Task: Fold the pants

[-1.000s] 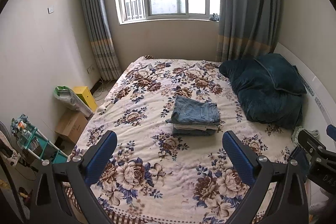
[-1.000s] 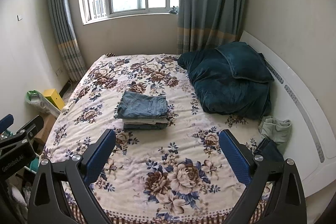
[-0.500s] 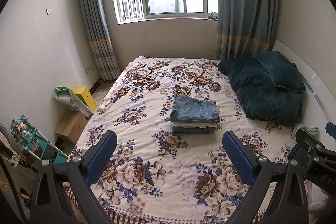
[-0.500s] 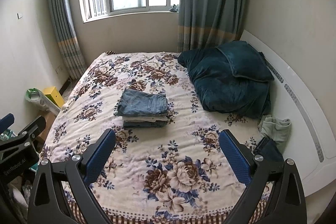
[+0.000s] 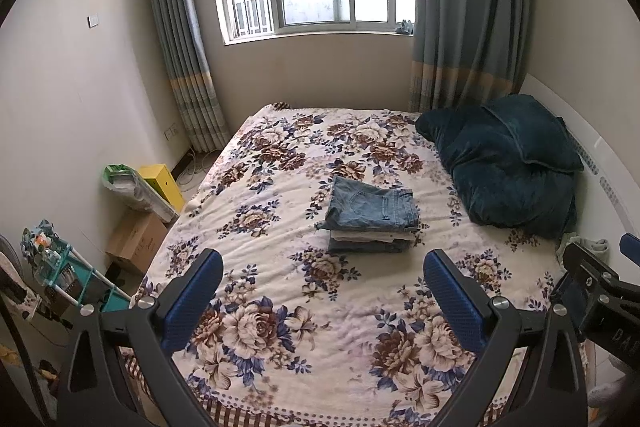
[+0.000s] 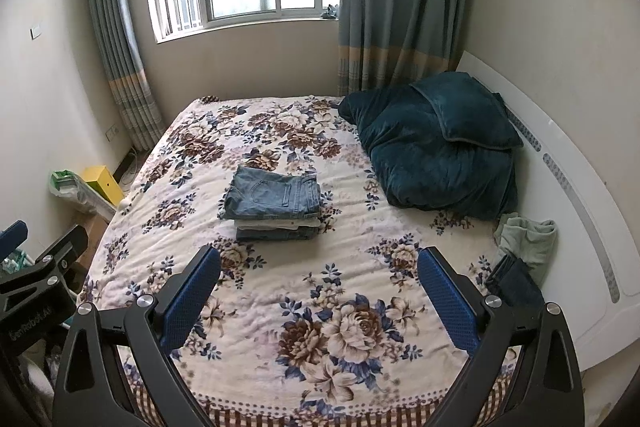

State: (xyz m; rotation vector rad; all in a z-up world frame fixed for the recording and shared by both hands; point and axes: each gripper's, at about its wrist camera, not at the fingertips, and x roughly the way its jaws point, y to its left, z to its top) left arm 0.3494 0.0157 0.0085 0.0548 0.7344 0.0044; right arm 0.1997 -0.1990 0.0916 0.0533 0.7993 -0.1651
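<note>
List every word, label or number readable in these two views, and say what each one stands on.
"GenRobot.AI", faint and tilted: on the black body of the left hand-held gripper, seen in the right wrist view.
"DAS", cut off by the picture edge: on the black body of the right hand-held gripper, seen in the left wrist view.
Yellow box and cardboard box: no readable print.

Bedspread (image 5: 280, 367) cream, brown and navy flowers, checked hem; top pants (image 5: 370, 205) faded blue denim; quilt (image 6: 436, 155) dark teal; curtains (image 6: 400, 7) grey-blue, tan band; box (image 5: 162, 181) yellow.
</note>
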